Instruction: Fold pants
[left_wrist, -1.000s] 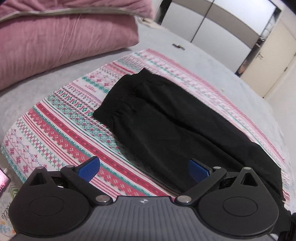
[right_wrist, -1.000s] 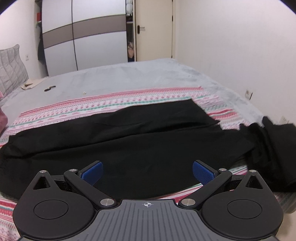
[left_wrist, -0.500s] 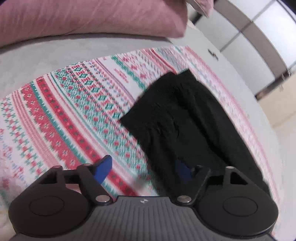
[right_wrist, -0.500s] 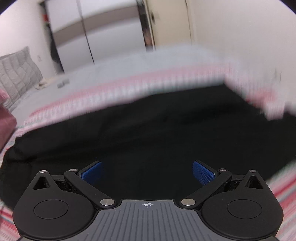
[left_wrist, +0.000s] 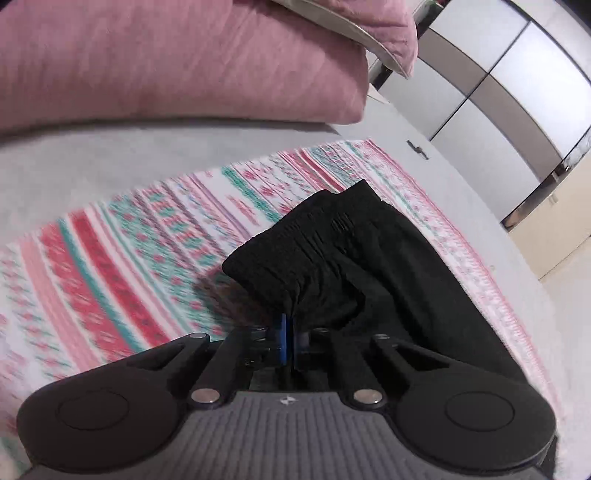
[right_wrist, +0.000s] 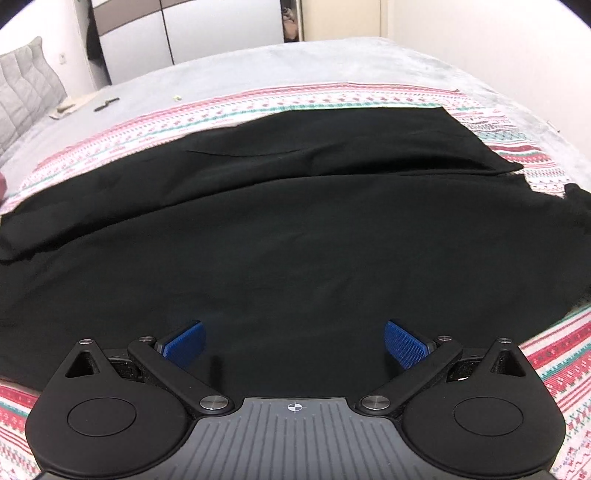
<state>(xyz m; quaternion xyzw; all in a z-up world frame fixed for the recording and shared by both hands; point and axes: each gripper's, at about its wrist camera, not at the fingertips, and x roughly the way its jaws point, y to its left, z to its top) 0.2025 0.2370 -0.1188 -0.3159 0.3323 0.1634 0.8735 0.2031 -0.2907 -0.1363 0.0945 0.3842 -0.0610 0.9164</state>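
pants (right_wrist: 280, 229) spread flat on a striped blanket (left_wrist: 110, 258) over the bed (right_wrist: 295, 62)
left tool (left_wrist: 288, 343), tilted downward, has just been closing and now pinches the gathered waistband edge; right tool (right_wrist: 293, 343), also angled down, hovers over the leg fabric with its blue pads (right_wrist: 404, 341) wide apart, gripping nothing.

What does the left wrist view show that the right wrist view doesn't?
Left wrist only: the left gripper, whose jaws have just been closing, pinching the gathered waistband, and pink pillows behind. Right wrist only: the right gripper open over the spread legs, gripping nothing, and a grey headboard. Both: the black pants, the patterned blanket, the grey bed and the wardrobe.
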